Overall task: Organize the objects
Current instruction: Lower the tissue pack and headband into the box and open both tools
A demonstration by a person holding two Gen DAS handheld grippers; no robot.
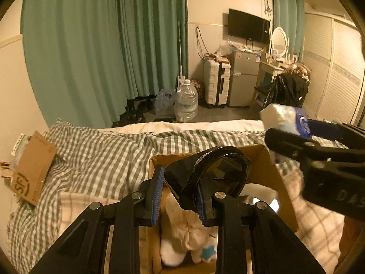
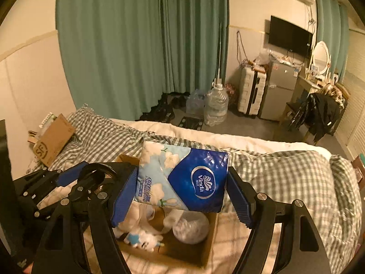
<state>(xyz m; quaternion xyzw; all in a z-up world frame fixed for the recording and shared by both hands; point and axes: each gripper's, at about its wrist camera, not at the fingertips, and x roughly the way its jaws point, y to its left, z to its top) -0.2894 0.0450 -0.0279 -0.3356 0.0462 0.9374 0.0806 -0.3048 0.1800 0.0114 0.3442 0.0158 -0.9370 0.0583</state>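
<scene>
An open cardboard box [image 1: 271, 171] sits on the bed, holding a white plush toy [image 1: 182, 235] and a clear round item [image 2: 190, 227]. My left gripper [image 1: 179, 196] hangs over the box with its jaws apart; a black bag with loop handles [image 1: 216, 171] hangs on its right finger. My right gripper [image 2: 182, 194] is shut on a blue and white Vinda tissue pack [image 2: 182, 178], held above the box [image 2: 205, 248]. The pack also shows in the left wrist view [image 1: 285, 118], at the right.
A second cardboard box [image 1: 32, 173] lies on the checked bedding [image 1: 102, 155] by the wall at left. Beyond the bed stand water jugs [image 1: 186, 101], a white suitcase [image 1: 216, 82], a small fridge [image 1: 244, 77] and a chair with dark clothes [image 1: 287, 89].
</scene>
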